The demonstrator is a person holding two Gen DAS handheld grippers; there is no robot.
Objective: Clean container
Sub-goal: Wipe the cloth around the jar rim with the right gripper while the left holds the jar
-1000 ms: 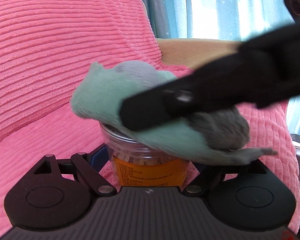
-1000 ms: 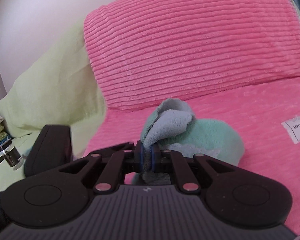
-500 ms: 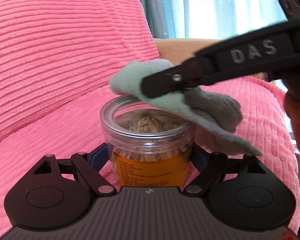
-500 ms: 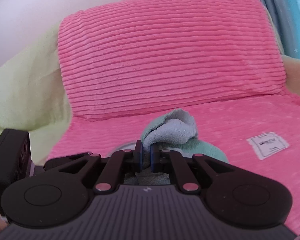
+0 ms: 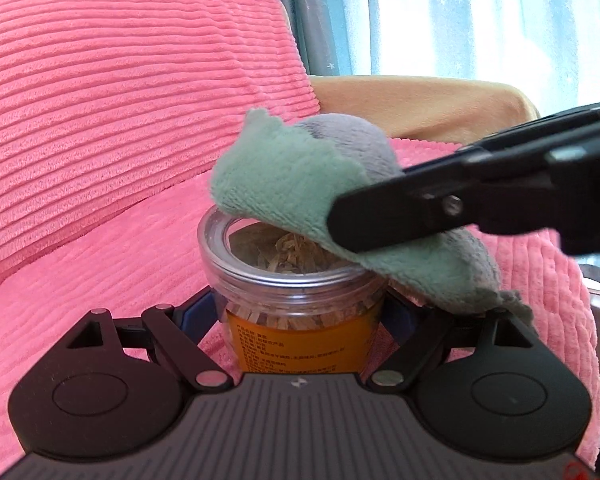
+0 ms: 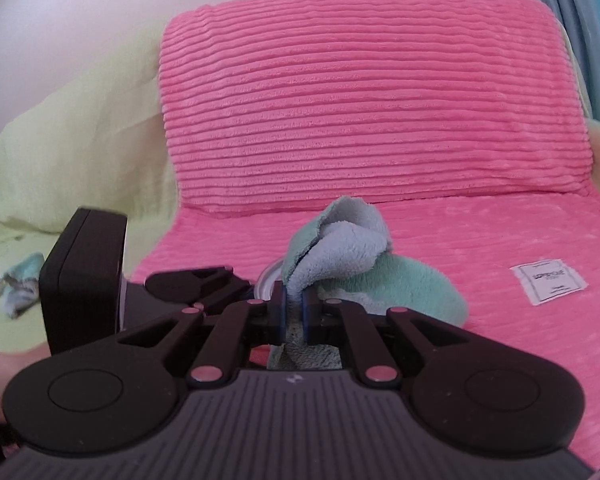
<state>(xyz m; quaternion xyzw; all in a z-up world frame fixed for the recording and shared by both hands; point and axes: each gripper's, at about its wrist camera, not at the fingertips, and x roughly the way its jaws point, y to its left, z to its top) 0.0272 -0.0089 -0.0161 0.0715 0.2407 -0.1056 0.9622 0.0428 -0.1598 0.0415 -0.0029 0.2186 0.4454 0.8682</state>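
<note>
Since half a second ago the cloth (image 5: 296, 184) has slid back across the jar (image 5: 300, 296), so it now covers the right and far part of the lid and leaves only the near-left part of the clear top showing.

From my left wrist camera: my left tool (image 5: 300, 312) is closed around the jar, one finger on each side of its clear wall just above the orange label. The jar stands upright, with pale dried pieces visible through the lid and wall. My right tool (image 5: 384, 220) reaches in from the right, its dark finger lying across the cloth and pressing it onto the lid's right rim. The cloth is mint green on one face and grey on the other (the grey end hangs off the jar's right side). Behind lie the pink ribbed blanket (image 5: 112, 128), a tan armrest (image 5: 420, 100) and blue curtains (image 5: 440, 16).

From my right wrist camera: my right tool (image 6: 294, 312) is nearly shut, pinching a fold of the cloth (image 6: 340, 256) between its blue pads (image 6: 282, 314). Cloth bunches above the pads and spreads green to the right. A sliver of the jar's (image 6: 268, 276) lid rim peeks out left of the cloth. My left tool's (image 6: 196, 284) dark body sits at left. A white label (image 6: 548, 280) is sewn onto the pink blanket (image 6: 364, 112), and a pale green cover (image 6: 72, 152) lies to the left.
</note>
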